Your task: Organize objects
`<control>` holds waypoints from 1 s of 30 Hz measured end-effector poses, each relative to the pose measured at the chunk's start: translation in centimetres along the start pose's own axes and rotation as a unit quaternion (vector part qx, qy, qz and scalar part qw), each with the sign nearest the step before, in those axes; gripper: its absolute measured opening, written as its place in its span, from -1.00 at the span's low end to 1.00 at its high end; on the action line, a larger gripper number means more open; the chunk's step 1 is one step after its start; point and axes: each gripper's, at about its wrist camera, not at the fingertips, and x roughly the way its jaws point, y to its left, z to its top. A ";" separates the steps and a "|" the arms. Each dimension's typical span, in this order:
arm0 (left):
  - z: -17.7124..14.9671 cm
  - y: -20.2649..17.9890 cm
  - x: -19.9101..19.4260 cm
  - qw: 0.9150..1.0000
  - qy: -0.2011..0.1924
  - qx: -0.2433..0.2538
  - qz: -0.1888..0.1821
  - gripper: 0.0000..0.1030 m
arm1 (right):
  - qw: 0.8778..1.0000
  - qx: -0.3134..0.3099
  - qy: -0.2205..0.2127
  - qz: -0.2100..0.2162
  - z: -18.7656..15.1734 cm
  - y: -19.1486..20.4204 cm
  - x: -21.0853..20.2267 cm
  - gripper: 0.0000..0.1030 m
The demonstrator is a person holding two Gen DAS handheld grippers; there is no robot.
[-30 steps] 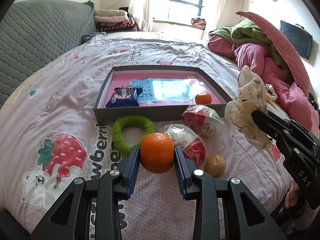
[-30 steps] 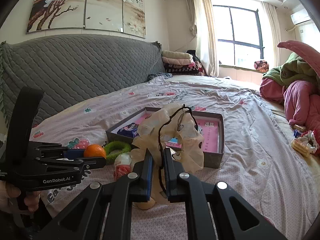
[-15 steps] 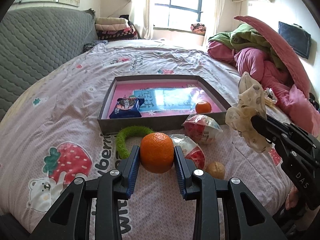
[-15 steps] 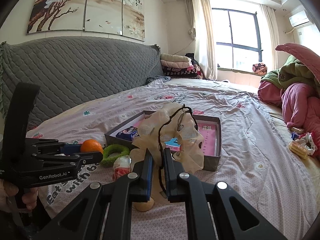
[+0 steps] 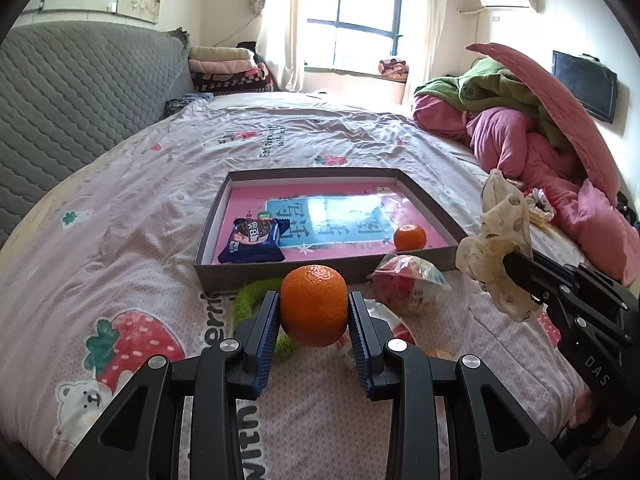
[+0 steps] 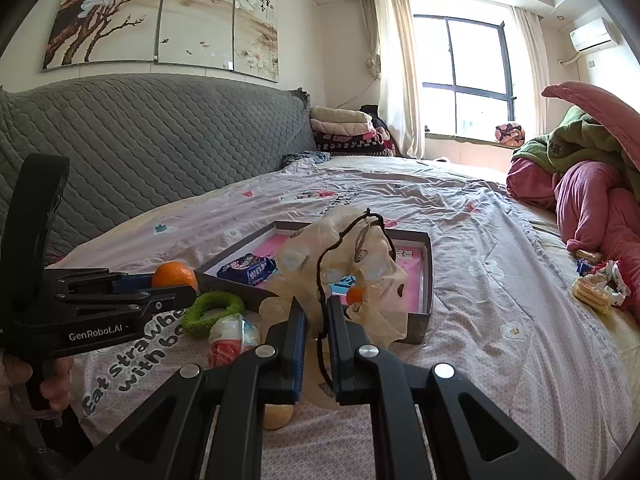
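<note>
- Orange (image 5: 314,305) round, with no long axis to name; pinched at its sides between the blue-padded fingers (image 5: 267,334) of the left gripper (image 5: 314,320), lifted clear of the bed (image 5: 120,208), bulging above and below the pads.
- Seen from the right wrist as well: same orange (image 6: 173,275) at the tip of the left gripper (image 6: 176,286), just short of the near left corner of the tray (image 6: 427,280).
- Cream scrunchie (image 6: 348,264), crumpled and standing upward, dark elastic cord looping over its top and running down between the fingers (image 6: 294,336) of the right gripper (image 6: 316,340); fingers pressed nearly together on fabric and cord.
- Same scrunchie (image 5: 500,248) at the tip of the right gripper (image 5: 508,268) in the left view, off the near right corner of the tray (image 5: 216,220).
- Grey-walled tray with pink floor, long edge across the view; inside, blue snack packet (image 5: 254,240) at near left, small orange (image 5: 409,237) at near right.
- Along the tray's near edge on the bed: green ring (image 6: 212,308), red-and-white wrapped packet (image 5: 408,286), a second one (image 6: 230,338), brown ball (image 6: 276,416) partly hidden.
- Pink sheet with strawberry print; grey quilted headboard (image 6: 140,152), piled pink and green quilts (image 5: 540,128), window (image 6: 464,76), painted panels (image 6: 160,12) on the wall.
</note>
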 end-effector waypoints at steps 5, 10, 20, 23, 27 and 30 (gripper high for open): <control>0.7 0.3 0.5 1.000 -0.004 -0.007 -0.003 -0.33 | 1.000 -0.001 0.001 -0.004 0.2 0.0 0.2 -0.79; 1.5 0.3 0.9 1.000 -0.010 -0.008 -0.006 -0.33 | 1.000 -0.007 0.005 -0.008 0.3 0.3 0.7 -0.79; 2.5 0.0 2.0 1.000 -0.010 -0.008 -0.009 -0.33 | 1.000 -0.010 0.014 -0.013 1.0 0.5 2.1 -0.79; 2.7 0.0 2.2 1.000 -0.009 -0.008 -0.009 -0.33 | 1.000 -0.008 0.012 -0.016 1.4 0.4 2.5 -0.79; 3.1 0.0 2.9 1.000 -0.007 -0.008 -0.007 -0.33 | 1.000 -0.010 0.010 -0.019 1.9 0.3 2.9 -0.79; 3.3 0.2 3.1 1.000 -0.008 -0.010 -0.005 -0.33 | 1.000 -0.013 0.006 -0.024 2.0 0.1 2.9 -0.79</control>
